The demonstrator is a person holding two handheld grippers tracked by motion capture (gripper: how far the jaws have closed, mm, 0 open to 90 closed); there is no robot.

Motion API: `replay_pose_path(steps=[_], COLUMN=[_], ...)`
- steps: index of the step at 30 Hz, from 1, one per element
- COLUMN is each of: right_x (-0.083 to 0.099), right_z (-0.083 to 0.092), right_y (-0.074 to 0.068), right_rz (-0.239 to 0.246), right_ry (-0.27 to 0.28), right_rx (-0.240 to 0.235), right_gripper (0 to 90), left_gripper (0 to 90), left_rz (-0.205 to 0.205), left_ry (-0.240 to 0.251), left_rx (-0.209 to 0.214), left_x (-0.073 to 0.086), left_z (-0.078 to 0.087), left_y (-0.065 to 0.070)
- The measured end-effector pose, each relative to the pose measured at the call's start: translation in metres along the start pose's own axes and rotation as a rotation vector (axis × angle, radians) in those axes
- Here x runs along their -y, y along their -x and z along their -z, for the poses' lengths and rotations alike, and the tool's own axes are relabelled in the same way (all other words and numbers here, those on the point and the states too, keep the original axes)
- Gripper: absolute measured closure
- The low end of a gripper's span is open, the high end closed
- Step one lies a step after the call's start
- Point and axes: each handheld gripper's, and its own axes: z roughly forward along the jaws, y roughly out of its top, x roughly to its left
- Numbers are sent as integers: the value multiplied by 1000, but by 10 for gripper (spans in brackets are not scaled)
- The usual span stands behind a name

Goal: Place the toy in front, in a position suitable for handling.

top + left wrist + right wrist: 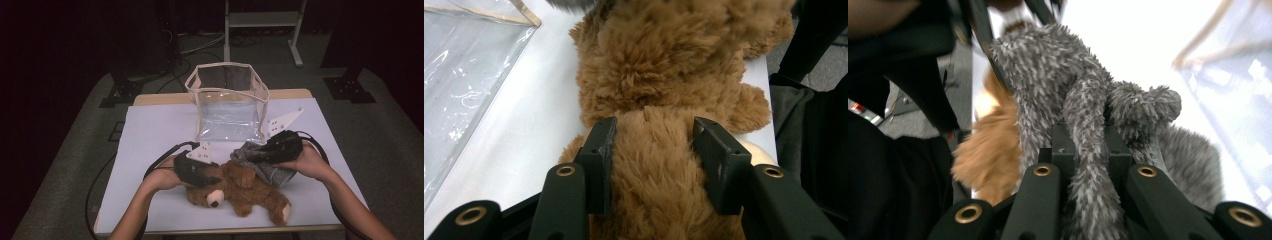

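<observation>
Dim lab or studio, white-topped table (150,130), metal stand legs (227,30), floor cables (200,45), dark surroundings

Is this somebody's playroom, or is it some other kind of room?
Probably a recording studio or lab, not a playroom: dark surroundings, cables on the floor, a metal stand behind the white table, and a person working a teddy bear with handheld grippers.

We count two soft toys at the lower middle of the frame, one brown teddy bear (240,190) and one grey plush toy (260,162), one clear plastic bag (227,102) at upper centre, two hand-held grippers, and one white surface (150,135).
</observation>
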Motion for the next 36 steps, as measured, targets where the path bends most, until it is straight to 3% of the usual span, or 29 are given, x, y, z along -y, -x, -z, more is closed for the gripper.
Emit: replay_pose_path(steps=[2, 5, 6, 9, 11, 12, 13, 15, 17, 19, 23, 24, 25, 26, 28, 29, 31, 32, 33, 34, 35, 36], right_x=[13, 24, 26, 30, 31, 34, 34, 37, 40, 42, 26, 9, 9, -11, -31, -31, -47, -56, -56, -56, -56, -48], right_z=[-9, -11, -11, -10, -10, -9, -9, -7, -6, -3, 12, 23, 23, 31, 30, 30, 19, 2, 2, -18, -18, -33], right_y=[4, 5, 4, 2, 1, 0, 0, -1, -1, -1, -4, -7, -7, -11, -16, -16, -20, -20, -20, -18, -18, -15], right_rz=[-25, -59, -58, -50, -48, -50, -50, -51, -55, -65, -25, 10, 10, 49, 78, 78, 102, 121, 121, 125, 125, 119], right_ry=[-38, -20, -22, -24, -24, -23, -23, -17, -14, -17, -27, -15, -15, -6, 0, 0, -19, -61, -61, -117, -117, -172], right_rx=[4, -18, -20, -19, -18, -17, -17, -16, -18, -19, 4, 13, 13, 27, 20, 20, 7, -16, -16, -27, -27, -33], right_gripper=[807, 807, 808, 808, 808, 808, 808, 808, 808, 807, 807, 807, 807, 807, 807, 807, 807, 807, 807, 807, 807, 807], left_gripper=[520, 450, 429, 349, 319, 262, 239, 217, 247, 405, 477, 486, 493, 493, 497, 497, 497, 496, 495, 494, 492, 480], left_rz=[6, 6, -8, -2, 20, 53, 53, 88, 91, 82, 61, 36, 36, 23, 7, 7, 5, 7, 7, 4, 4, 9], left_ry=[17, 32, 52, 70, 89, 98, 98, 97, 98, 109, 117, 105, 105, 97, 90, 90, 95, 98, 98, 99, 99, 101], left_rx=[4, 2, 7, 1, -11, -14, -14, 2, 20, 21, -1, -2, -2, -5, -8, -8, -10, -16, -16, -19, -19, -21], left_x=[1, 1, 2, 5, 10, 18, 18, 26, 34, 38, 37, 34, 34, 31, 29, 29, 29, 29, 29, 31, 31, 32], left_z=[1, 3, 7, 12, 18, 22, 22, 22, 20, 16, 14, 14, 14, 14, 13, 13, 12, 12, 12, 13, 13, 14], left_y=[0, -1, 0, 0, -1, -3, -3, -3, -2, 0, 1, 1, 1, 2, 2, 2, 2, 3, 3, 4, 4, 4])
